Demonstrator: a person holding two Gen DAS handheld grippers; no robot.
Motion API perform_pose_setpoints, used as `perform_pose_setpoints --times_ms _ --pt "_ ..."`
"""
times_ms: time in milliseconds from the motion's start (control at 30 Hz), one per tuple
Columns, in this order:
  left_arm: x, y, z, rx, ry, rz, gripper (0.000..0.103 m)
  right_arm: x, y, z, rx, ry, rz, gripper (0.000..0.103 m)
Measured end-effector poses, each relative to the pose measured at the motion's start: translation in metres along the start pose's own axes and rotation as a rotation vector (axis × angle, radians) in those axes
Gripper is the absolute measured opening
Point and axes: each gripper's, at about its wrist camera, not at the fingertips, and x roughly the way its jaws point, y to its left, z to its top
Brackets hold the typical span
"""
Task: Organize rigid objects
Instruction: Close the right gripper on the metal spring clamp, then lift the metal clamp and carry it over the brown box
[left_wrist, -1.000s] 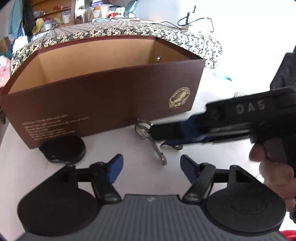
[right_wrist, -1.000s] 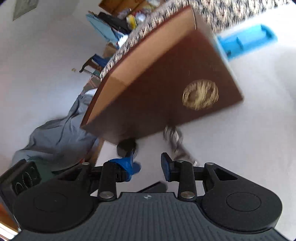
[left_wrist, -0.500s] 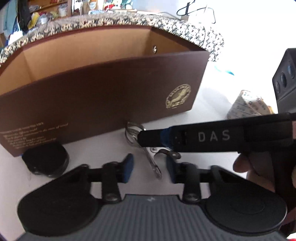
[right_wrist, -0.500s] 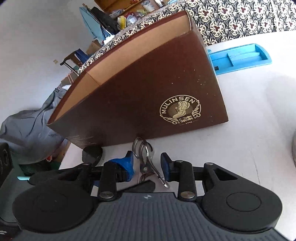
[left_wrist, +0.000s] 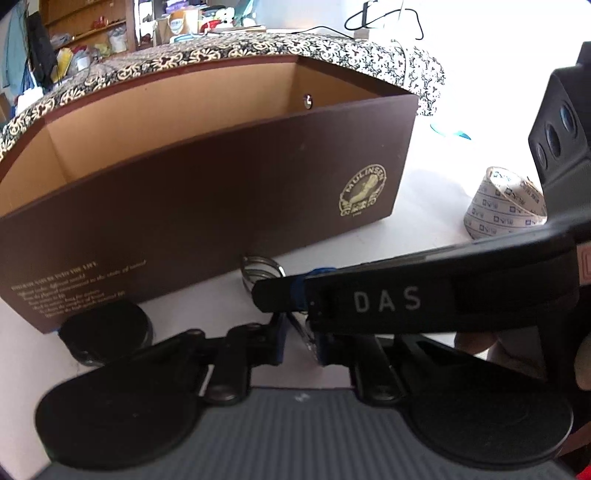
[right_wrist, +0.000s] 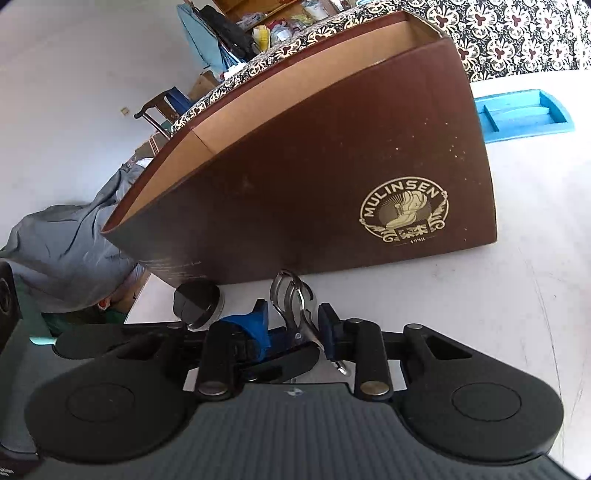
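A metal carabiner with key rings (right_wrist: 293, 306) lies on the white table in front of the open brown Mulinsen box (right_wrist: 332, 177). My right gripper (right_wrist: 293, 326) has its blue pads on both sides of the clip, close to it. My left gripper (left_wrist: 298, 341) is narrowed around the same clip's lower end (left_wrist: 306, 338); the right gripper's black finger marked DAS (left_wrist: 388, 299) crosses over it and hides most of the clip. The rings (left_wrist: 260, 269) show next to the box (left_wrist: 207, 206).
A black round lid (left_wrist: 105, 330) lies left of the clip, also in the right wrist view (right_wrist: 197, 301). A roll of printed tape (left_wrist: 502, 206) stands at the right. A blue tray (right_wrist: 521, 114) lies behind the box. A patterned cloth (left_wrist: 258, 51) is beyond.
Both grippers have closed in on the clip: the left jaws narrowed from wide open, the right gripper slid forward over the clip and across the left view.
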Motion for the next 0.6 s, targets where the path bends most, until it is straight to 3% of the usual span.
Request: perform_pose_setpoints --times_ms 333,600 --pt "-0.023 -0.025 -0.003 0.095 -0.036 0.003 0.012 -0.036 0.006 -0.011 0.032 -0.055 -0.008 0.002" --pt "-0.069 -0.044 0.015 0.172 -0.156 -0.012 0.011 -0.084 0.024 0.0 0.011 -0.177 0.012 0.0"
